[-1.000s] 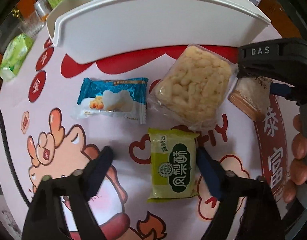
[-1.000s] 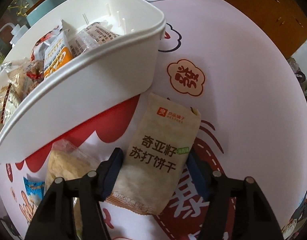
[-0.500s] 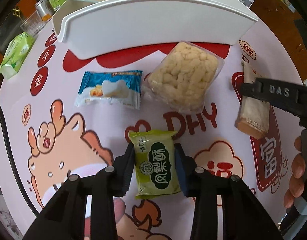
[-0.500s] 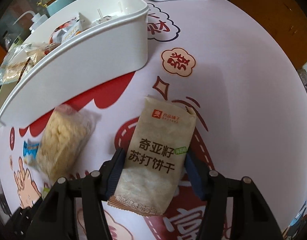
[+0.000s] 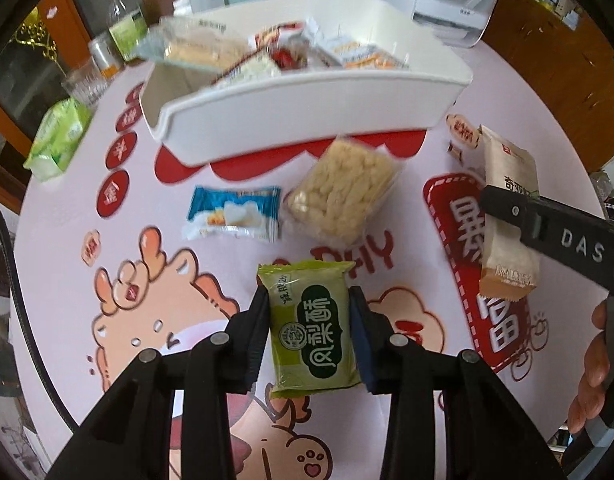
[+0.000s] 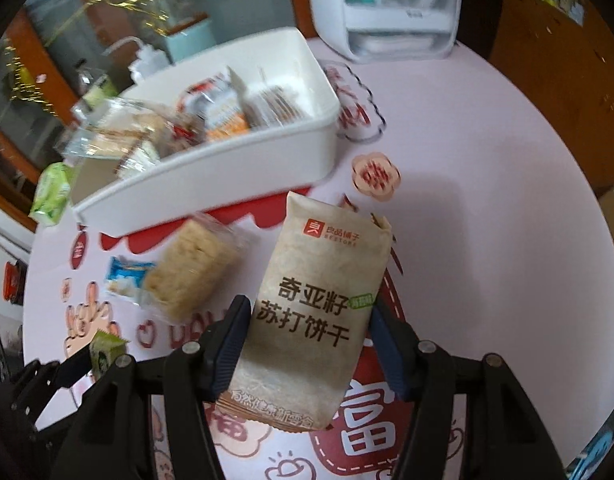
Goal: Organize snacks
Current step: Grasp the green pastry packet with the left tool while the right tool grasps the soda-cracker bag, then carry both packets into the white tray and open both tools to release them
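**Both grippers clamped on snack packets above the table**

The contents of the white rectangular plastic bin (image 5: 307, 108) are smeared by motion blur; only a jumble of clear and orange-printed wrappers can be made out. In the left wrist view the right gripper's black arm crosses the tan paper-look cracker packet (image 6: 319, 312), hiding its middle. In the right wrist view only a corner of the green pastry packet (image 5: 313, 328) shows.

The left gripper (image 5: 310, 336) has its jaws drawn close, pads pressing both long sides of the green packet. The right gripper (image 6: 307, 340) stands wider, clamped on the tan packet.

A clear-wrapped puffed rice cake (image 5: 343, 192) and a blue-and-white wrapped sweet (image 5: 233, 214) lie side by side on the pink cartoon-printed round table (image 5: 67, 240), near the bin's front wall.
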`<state>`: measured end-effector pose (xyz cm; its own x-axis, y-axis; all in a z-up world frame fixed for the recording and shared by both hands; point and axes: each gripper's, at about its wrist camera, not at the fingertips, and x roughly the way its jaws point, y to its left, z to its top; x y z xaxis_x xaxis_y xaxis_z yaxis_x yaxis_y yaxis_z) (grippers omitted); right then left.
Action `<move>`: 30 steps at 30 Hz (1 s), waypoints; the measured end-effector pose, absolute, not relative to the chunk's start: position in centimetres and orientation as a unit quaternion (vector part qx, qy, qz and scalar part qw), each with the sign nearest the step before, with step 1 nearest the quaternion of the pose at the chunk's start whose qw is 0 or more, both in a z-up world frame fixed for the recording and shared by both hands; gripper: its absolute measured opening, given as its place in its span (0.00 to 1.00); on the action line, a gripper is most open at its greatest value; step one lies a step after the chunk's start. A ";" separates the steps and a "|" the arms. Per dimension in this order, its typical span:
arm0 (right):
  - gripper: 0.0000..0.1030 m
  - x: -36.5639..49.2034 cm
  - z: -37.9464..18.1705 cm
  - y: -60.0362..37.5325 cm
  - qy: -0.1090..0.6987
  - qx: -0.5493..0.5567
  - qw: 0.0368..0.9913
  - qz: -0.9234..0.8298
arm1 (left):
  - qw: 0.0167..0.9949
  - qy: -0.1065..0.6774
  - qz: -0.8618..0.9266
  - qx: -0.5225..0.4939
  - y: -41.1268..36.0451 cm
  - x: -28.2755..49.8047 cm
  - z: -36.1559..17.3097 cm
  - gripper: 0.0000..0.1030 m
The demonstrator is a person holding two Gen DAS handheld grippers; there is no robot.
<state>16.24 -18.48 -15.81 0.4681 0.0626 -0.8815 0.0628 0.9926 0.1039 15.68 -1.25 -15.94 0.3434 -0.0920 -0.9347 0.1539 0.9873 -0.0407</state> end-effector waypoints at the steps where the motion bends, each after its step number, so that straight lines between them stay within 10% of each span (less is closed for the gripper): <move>1: 0.58 16.5 -15.1 -18.4 0.510 0.058 0.858 0.008 | 0.821 0.565 -0.075 0.028 -1.3 15.8 -15.3 0.36; 19: 0.58 25.2 -2.7 -16.9 0.395 0.007 0.918 0.029 | 0.872 0.481 -0.053 0.074 -0.7 27.5 -3.4 0.36; 30: 0.59 34.2 -4.4 -16.4 0.411 0.004 0.911 0.016 | 0.876 0.475 -0.045 0.067 -0.9 35.9 -3.3 0.36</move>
